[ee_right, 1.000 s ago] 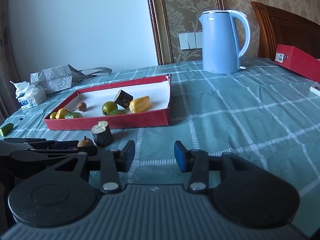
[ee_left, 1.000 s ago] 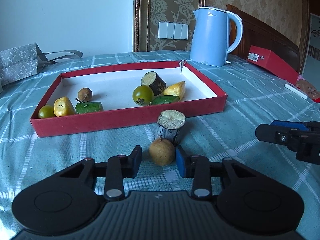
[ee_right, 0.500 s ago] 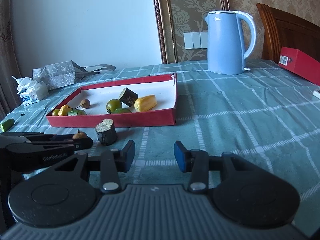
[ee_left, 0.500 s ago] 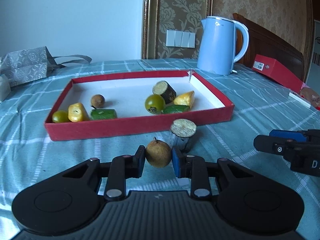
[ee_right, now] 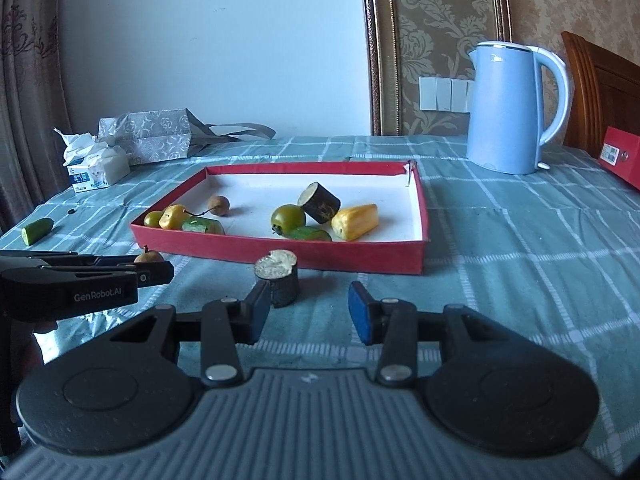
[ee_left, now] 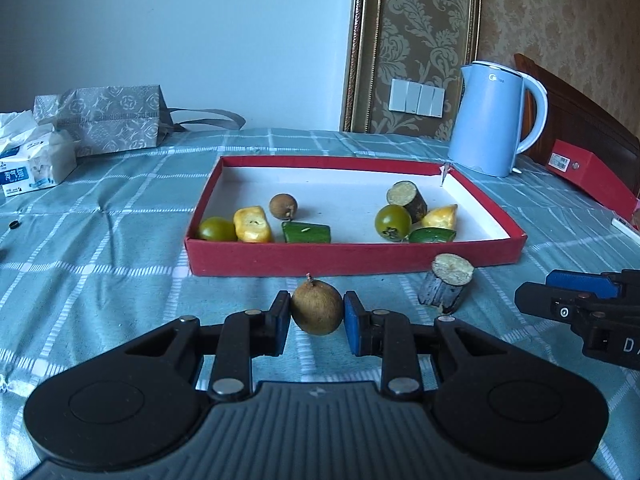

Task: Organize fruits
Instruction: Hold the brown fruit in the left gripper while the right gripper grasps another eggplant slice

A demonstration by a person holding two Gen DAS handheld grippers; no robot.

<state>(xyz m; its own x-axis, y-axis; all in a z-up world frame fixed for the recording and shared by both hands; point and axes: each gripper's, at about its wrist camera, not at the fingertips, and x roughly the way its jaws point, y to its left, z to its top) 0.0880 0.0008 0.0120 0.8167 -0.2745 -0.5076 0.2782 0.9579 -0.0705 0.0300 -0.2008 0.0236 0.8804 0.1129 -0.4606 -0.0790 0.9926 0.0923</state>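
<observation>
In the left wrist view my left gripper is shut on a round brown fruit, held just above the checked cloth in front of the red tray. The tray holds two green tomatoes, yellow pieces, green cucumber chunks, a brown fruit and a dark stub. Another dark cut stub stands upright on the cloth before the tray, just ahead of my right gripper's left finger. My right gripper is open with nothing between its pads. The left gripper shows at the left edge of the right wrist view.
A blue kettle stands behind the tray at the right. A red box lies at the far right. A tissue pack and a grey gift bag sit at the back left. A cucumber piece lies on the cloth at the left.
My left gripper closed on the brown fruit and carried it left, away from the dark stub. The right gripper moved up to the stub, which now stands by its left finger.
</observation>
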